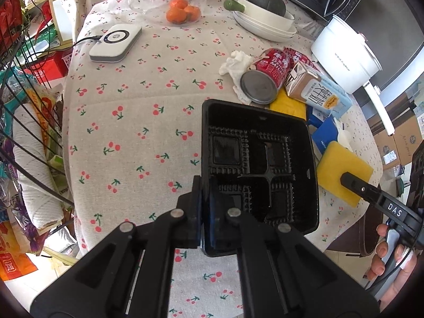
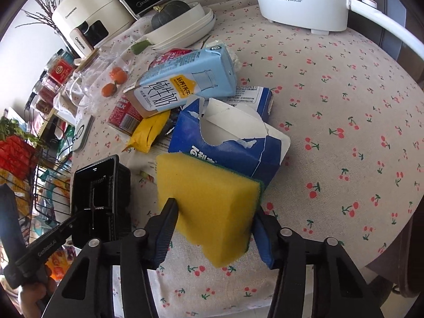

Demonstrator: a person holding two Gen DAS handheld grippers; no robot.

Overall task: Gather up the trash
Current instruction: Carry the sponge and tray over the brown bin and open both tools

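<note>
Now the left gripper (image 1: 204, 212) jaws pinch the black tray (image 1: 259, 159) wall, while the right gripper (image 2: 214, 228) jaws squeeze the yellow sponge (image 2: 209, 201).

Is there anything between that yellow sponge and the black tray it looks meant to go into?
Nothing visible blocks it. The yellow sponge sits between the right gripper jaws, and the black tray, held at its rim by the left gripper, lies right beside it. Only bare tablecloth separates them; the torn blue box lies behind.

Black compartment tray (image 1: 261, 159) tilted, yellow sponge (image 2: 209, 206) raised off cherry-print cloth
</note>
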